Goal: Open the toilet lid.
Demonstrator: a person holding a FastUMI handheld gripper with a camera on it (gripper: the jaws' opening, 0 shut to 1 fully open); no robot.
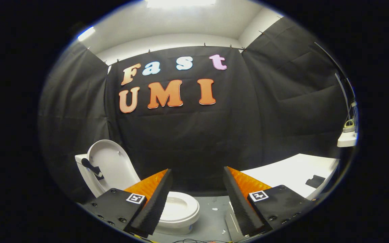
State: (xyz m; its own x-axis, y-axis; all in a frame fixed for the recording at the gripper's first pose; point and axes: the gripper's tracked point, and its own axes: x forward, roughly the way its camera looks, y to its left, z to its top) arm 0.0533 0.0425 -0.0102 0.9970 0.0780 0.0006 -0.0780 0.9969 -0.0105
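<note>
Standing here by the booth, what I see is the toilet lid (111, 162) already up, tipped back against the tank (83, 172) behind it, so you're looking at its plain white underside with a couple of tiny bumps near the top. A dark strap or handle-looking piece (91, 167) sits on the lid's lower left side; can't tell exactly what it is. Below it is the white toilet (181, 211), seat down, oval opening showing, all clean and glossy.

The gripper (198, 184) hangs in the air with its fingers spread wide, nothing between them, nothing touched. The toilet sits low and to the left, partly hidden behind the left finger (154, 202), with the bowl's front poking out into the gap between the two fingers. The lid is beyond and to the left of that finger.

Off past the right finger (240, 202) there's a white counter (292, 173) with a small dark thing (315, 181) near its right edge. Grey floor (211, 219) between toilet and counter, with some pale specks on it.
</note>
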